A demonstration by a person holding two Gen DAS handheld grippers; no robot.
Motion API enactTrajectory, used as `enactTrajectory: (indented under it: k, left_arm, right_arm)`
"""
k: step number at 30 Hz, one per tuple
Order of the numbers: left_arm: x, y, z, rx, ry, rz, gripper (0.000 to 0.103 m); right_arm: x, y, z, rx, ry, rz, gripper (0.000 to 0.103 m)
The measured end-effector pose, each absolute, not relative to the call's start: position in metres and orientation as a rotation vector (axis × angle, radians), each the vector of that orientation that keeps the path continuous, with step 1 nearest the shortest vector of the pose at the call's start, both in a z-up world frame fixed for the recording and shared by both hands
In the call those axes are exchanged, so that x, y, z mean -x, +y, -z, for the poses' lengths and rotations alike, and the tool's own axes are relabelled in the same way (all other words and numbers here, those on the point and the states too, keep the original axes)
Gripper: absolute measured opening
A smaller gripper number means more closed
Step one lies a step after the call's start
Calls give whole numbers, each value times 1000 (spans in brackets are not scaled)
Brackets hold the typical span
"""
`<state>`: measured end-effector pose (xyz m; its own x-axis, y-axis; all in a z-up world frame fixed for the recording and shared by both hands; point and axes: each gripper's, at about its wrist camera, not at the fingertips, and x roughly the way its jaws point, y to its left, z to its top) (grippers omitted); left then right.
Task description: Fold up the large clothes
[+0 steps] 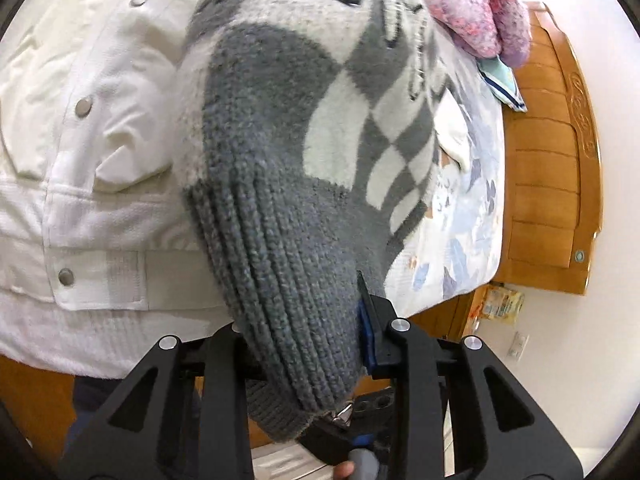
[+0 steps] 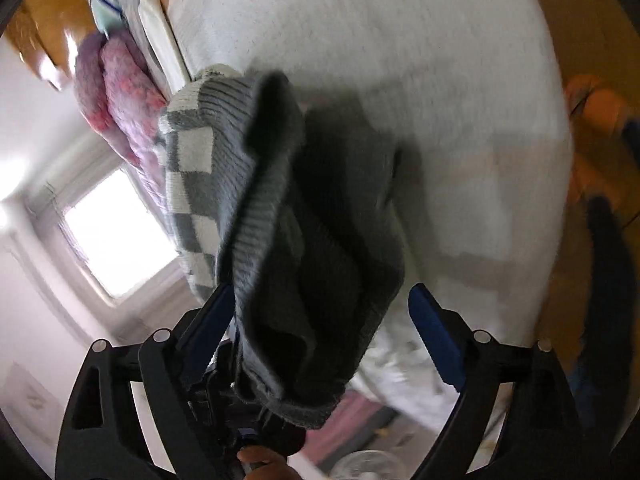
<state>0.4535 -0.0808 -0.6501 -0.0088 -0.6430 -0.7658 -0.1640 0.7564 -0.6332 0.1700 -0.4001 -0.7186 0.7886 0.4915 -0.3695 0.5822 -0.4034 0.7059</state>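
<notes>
A grey and white checked knit sweater (image 1: 304, 128) lies on the bed over a white padded jacket (image 1: 80, 128). My left gripper (image 1: 304, 332) is shut on the sweater's grey ribbed hem (image 1: 280, 280), which bulges between the fingers. In the right wrist view the sweater's ribbed hem (image 2: 288, 248) hangs between the blue pads of my right gripper (image 2: 320, 312). The jaws there stand wide apart, and the cloth drapes over the left pad (image 2: 212, 320). The right pad (image 2: 436, 336) is bare.
A pink and purple fluffy garment (image 1: 476, 12) and a folded light blue cloth (image 1: 500, 80) lie at the head of the bed. A wooden headboard (image 1: 552, 152) stands at the right. The floral bedsheet (image 1: 460, 220) shows beside the sweater. A window (image 2: 112, 232) is at the left.
</notes>
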Motion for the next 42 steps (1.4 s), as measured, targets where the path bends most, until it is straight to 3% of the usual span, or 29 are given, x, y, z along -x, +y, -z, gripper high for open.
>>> enactTrajectory:
  k: [6, 12, 14, 16, 18, 19, 20, 22, 29, 31, 34, 38, 39, 40, 42]
  left_arm:
    - [-457, -94, 654, 668, 1586, 453, 29]
    - [-460, -91, 657, 633, 1594, 495, 29]
    - [-459, -89, 663, 640, 1603, 491, 31]
    - [-461, -85, 669, 667, 1633, 474, 38]
    - [-462, -75, 671, 706, 1642, 484, 47]
    - [-462, -73, 670, 699, 1646, 494, 55]
    - [-464, -68, 668, 686, 1646, 498, 69]
    - [-466, -51, 660, 648, 1611, 463, 83]
    - [-512, -12, 663, 642, 1461, 330, 91]
    - [-535, -26, 674, 615, 1461, 330, 91]
    - [-552, -49, 688, 608, 1463, 389, 99]
    - [-557, -57, 709, 620, 1427, 411, 96]
    - [-556, -58, 705, 615, 1388, 422, 87]
    - [-554, -61, 700, 606, 1368, 432, 72]
    - [-549, -62, 688, 606, 1345, 454, 60]
  right_arm:
    - [-183, -383, 736, -2153, 639, 8, 90]
    - [-212, -381, 732, -2078, 610, 9, 90]
    - [-225, -382, 723, -1991, 634, 4, 74]
    - [-235, -387, 715, -1891, 678, 14, 47]
    - [-237, -390, 712, -1832, 723, 28, 29]
    - [-238, -388, 713, -1814, 733, 38, 28]
    - [-236, -388, 713, -1797, 749, 39, 27]
    - [-228, -386, 714, -1767, 778, 56, 26]
    - [-231, -385, 719, -1747, 815, 42, 27]
    - [-228, -387, 724, -1762, 823, 49, 32]
    - [-227, -391, 730, -1803, 807, 68, 40]
    - [-251, -399, 738, -1843, 789, 68, 50]
    - [-254, -401, 734, -1800, 823, 63, 43]
    - [-259, -403, 723, -1695, 890, 67, 27]
    - [-261, -409, 701, -1590, 902, 38, 24]
